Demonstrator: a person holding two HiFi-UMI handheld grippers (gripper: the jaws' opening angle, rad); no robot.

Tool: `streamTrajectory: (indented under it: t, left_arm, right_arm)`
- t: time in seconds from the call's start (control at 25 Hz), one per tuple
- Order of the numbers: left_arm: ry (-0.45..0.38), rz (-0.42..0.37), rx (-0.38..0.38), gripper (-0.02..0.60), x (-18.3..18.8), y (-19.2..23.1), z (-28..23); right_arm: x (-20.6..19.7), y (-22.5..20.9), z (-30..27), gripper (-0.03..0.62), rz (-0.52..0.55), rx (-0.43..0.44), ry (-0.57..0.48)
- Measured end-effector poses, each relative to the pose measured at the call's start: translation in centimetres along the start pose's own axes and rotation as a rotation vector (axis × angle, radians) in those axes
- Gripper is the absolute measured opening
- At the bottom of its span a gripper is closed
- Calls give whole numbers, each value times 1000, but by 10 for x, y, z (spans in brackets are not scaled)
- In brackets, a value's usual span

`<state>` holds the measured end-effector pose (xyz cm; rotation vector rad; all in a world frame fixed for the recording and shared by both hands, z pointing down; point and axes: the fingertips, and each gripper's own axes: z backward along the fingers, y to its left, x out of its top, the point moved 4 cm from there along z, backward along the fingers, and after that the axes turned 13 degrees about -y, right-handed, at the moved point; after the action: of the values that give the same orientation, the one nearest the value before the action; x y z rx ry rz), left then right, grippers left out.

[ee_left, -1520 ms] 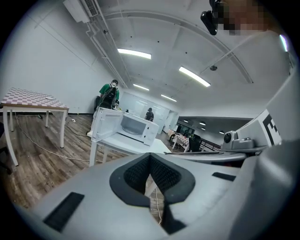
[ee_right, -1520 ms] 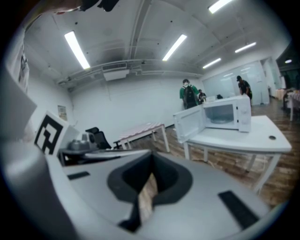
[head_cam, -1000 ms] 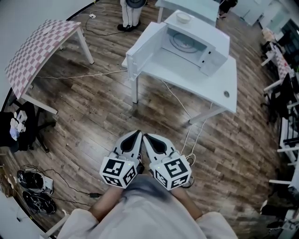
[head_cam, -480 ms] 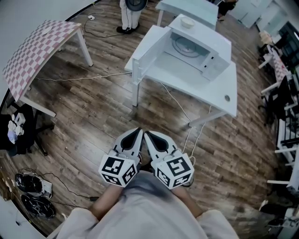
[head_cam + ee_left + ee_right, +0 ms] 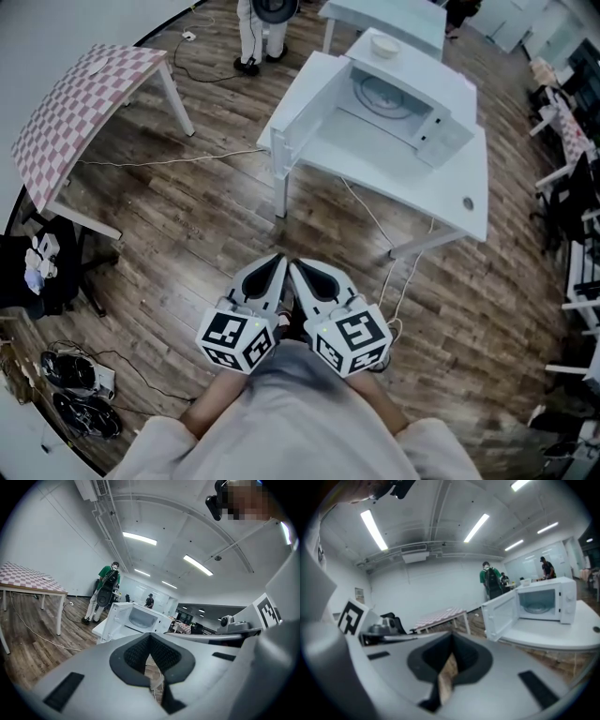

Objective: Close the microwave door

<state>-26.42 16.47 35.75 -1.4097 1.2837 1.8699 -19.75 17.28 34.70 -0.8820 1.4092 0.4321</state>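
Your left gripper (image 5: 275, 265) and right gripper (image 5: 296, 268) sit low against your body, side by side, tips aimed forward. Both pairs of jaws are pressed together on nothing. This appears to be the approach step. Well ahead, the microwave (image 5: 405, 94) stands toward the far left corner of the white table (image 5: 450, 192), its door (image 5: 300, 101) swung wide past the left edge. Next, step in and place a gripper against the door's outer face.

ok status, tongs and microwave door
Left tongs and right tongs shut, empty, held at the waist. Microwave door wide open, on white table ahead, out of reach. Cable across floor between.
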Motion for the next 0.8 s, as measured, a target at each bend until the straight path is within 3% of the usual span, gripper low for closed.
streamTrajectory:
  t: [0.8]
  left_arm:
    - [19, 9, 26, 12, 20, 51, -130]
  right_arm:
    - [38, -100, -96, 22, -33, 38, 20]
